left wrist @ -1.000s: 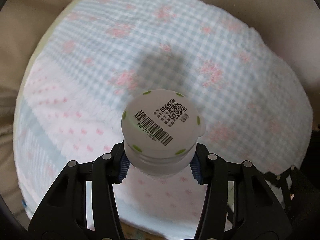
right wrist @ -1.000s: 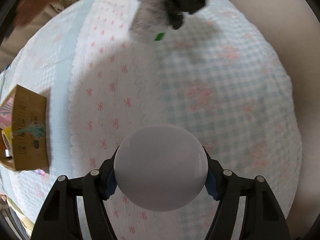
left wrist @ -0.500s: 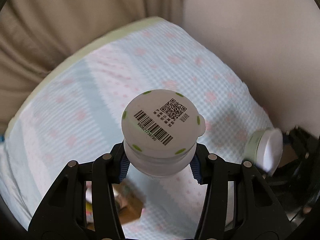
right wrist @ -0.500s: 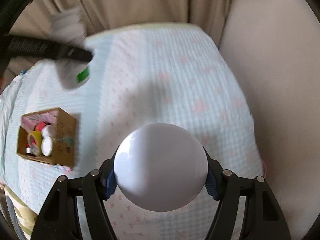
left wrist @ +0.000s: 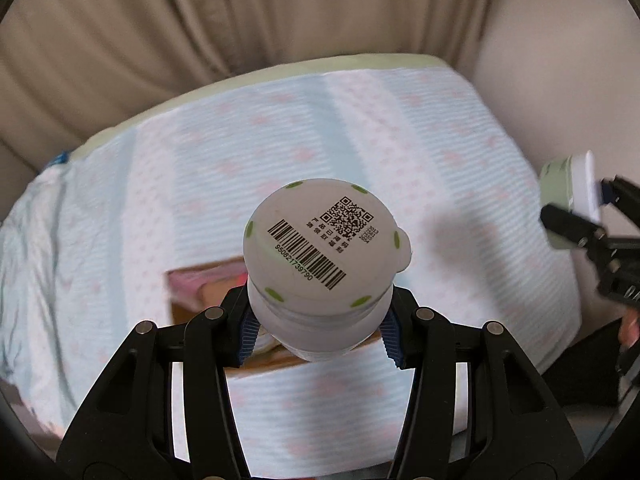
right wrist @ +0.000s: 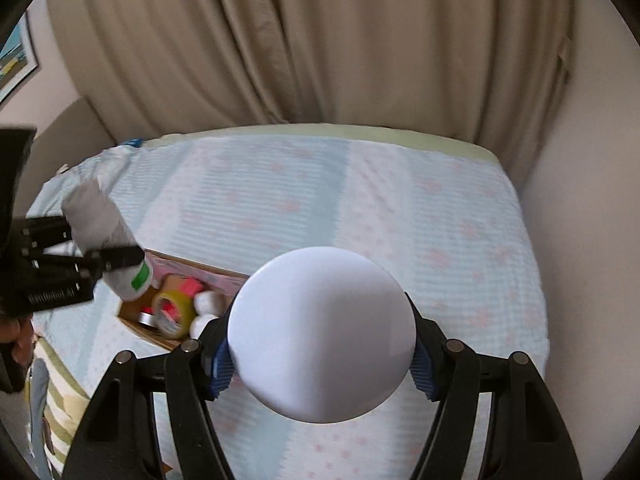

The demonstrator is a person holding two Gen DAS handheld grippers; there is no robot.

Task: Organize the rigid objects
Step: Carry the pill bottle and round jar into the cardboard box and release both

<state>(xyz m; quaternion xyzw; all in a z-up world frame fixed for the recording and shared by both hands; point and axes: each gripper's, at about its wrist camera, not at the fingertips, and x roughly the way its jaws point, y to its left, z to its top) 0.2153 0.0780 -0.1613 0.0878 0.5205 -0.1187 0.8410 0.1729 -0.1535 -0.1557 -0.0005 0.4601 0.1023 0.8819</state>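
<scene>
My left gripper (left wrist: 320,328) is shut on a white bottle (left wrist: 320,252) whose end, with a barcode, a QR code and green dots, faces the camera. It also shows in the right wrist view (right wrist: 104,240), held above the cardboard box (right wrist: 160,320). My right gripper (right wrist: 320,364) is shut on a round white jar (right wrist: 320,332); its flat white face fills the view. That jar also shows in the left wrist view (left wrist: 568,184), at the right. The box (left wrist: 192,280) lies on the bed, partly hidden behind the bottle.
The bed (right wrist: 360,200) has a pale blue and pink patterned cover. The box holds a yellow tape roll (right wrist: 172,316), a pink item and small white containers. Beige curtains (right wrist: 280,40) hang behind the bed; a wall (right wrist: 580,200) runs along its right side.
Both grippers have lifted and pulled back from the bed surface, each still holding its item. The box has come into view below the left gripper.
</scene>
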